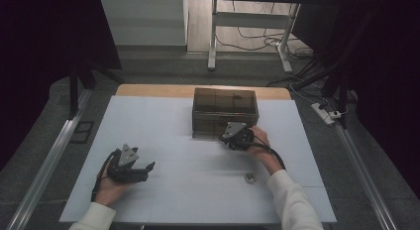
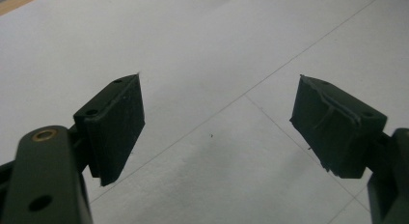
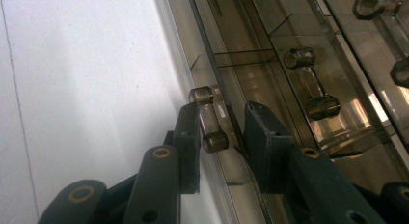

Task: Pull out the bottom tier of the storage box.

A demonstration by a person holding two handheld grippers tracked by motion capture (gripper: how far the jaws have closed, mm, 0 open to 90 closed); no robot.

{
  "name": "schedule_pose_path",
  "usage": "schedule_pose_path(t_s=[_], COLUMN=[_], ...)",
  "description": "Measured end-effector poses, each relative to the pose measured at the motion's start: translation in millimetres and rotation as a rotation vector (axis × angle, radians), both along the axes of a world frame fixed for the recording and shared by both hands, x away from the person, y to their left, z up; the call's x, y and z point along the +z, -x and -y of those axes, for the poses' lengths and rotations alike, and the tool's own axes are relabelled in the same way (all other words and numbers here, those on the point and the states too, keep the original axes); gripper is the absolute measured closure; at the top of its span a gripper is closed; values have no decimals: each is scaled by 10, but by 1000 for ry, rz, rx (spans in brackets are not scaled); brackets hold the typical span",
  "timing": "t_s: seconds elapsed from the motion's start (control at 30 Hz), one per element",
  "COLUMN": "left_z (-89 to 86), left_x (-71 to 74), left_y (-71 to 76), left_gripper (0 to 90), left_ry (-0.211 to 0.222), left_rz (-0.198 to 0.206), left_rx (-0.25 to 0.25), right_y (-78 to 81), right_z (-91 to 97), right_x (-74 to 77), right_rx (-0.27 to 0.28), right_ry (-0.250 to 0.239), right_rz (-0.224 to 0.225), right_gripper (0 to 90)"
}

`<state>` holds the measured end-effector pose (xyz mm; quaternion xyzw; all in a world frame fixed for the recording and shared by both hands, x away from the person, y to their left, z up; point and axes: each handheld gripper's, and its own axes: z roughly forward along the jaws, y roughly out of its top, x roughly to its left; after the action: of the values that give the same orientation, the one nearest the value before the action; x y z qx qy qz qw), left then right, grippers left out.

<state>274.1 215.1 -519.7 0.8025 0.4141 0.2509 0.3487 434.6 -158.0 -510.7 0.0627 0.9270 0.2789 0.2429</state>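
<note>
A smoky see-through drawer box [image 1: 225, 113] stands at the middle back of the white table. My right gripper [image 1: 228, 139] is at the box's lower front, right of centre. In the right gripper view its jaws [image 3: 219, 132] straddle a clear bar handle [image 3: 207, 122] on a drawer front [image 3: 270, 40]. One pad [image 3: 188, 132] lies against the handle and a narrow gap shows at the other. My left gripper [image 1: 148, 171] rests at the front left of the table, well away from the box. It stands wide open [image 2: 217, 127] over bare table with nothing between its pads.
A small shiny round object [image 1: 249, 177] lies on the table [image 1: 173, 136] near the person's right forearm. Other drawers carry more clear handles [image 3: 308, 84]. A wooden strip edges the table's far side, with desk legs and cables on the floor beyond.
</note>
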Motion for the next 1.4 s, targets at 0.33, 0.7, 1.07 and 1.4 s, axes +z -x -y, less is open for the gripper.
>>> schedule_pose_path(t_s=[0.33, 0.7, 1.07, 1.4], left_z=[7, 5, 3, 5], left_x=[9, 5, 6, 5], left_y=[11, 8, 9, 8], left_gripper=[192, 191, 191, 191], left_ry=[0, -1, -1, -1], left_rz=[18, 12, 11, 10], left_rx=[0, -1, -2, -3], right_y=[30, 52, 73, 103], right_z=[-2, -3, 12, 30], right_x=[7, 15, 32, 36], right_rx=[9, 10, 31, 44], right_ry=[6, 4, 14, 13], right_rz=[-12, -30, -49, -65], right_gripper=[684, 690, 700, 704])
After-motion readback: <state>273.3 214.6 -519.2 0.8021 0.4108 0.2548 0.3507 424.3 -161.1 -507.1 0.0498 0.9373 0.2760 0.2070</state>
